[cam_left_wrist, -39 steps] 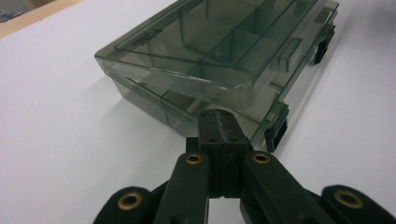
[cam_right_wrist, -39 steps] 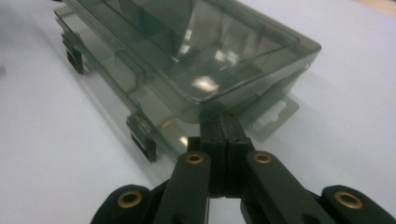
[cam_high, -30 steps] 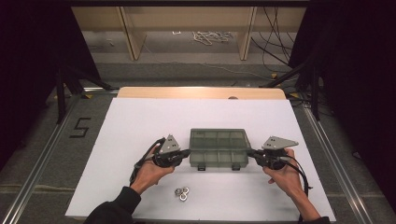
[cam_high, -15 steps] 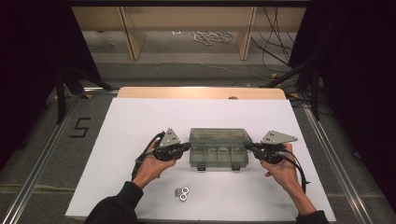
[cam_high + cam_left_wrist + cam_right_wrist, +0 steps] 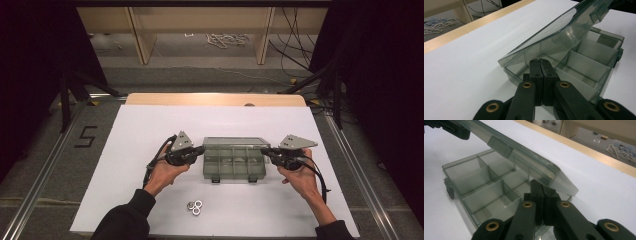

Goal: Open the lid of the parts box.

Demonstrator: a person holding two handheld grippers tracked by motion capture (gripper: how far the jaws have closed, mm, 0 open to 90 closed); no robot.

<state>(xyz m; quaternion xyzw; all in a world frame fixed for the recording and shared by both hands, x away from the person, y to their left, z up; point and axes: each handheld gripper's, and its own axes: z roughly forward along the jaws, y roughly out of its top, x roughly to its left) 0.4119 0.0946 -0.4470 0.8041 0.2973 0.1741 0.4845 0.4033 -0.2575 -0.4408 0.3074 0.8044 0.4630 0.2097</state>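
Note:
A smoky clear compartment box (image 5: 234, 170) sits mid-table with its lid (image 5: 234, 144) partly raised. My left gripper (image 5: 201, 149) is shut at the box's left end. In the left gripper view its closed tips (image 5: 539, 61) sit just under the lifted lid (image 5: 554, 37), above the empty compartments (image 5: 589, 60). My right gripper (image 5: 263, 150) is shut at the box's right end. In the right gripper view its tips (image 5: 541, 183) lie under the lid's corner (image 5: 524, 157), over the box (image 5: 481, 182). Nothing is clamped between either pair of jaws.
A few small metal rings (image 5: 195, 206) lie near the front of the white table sheet (image 5: 145, 130). The table's far wooden edge (image 5: 215, 99) borders the floor, where cables (image 5: 227, 39) lie. A black "5" (image 5: 86, 136) marks the floor on the left.
Both grippers have crept a little away from the person at the box's ends. The lid's front edge looks slightly higher than a second ago.

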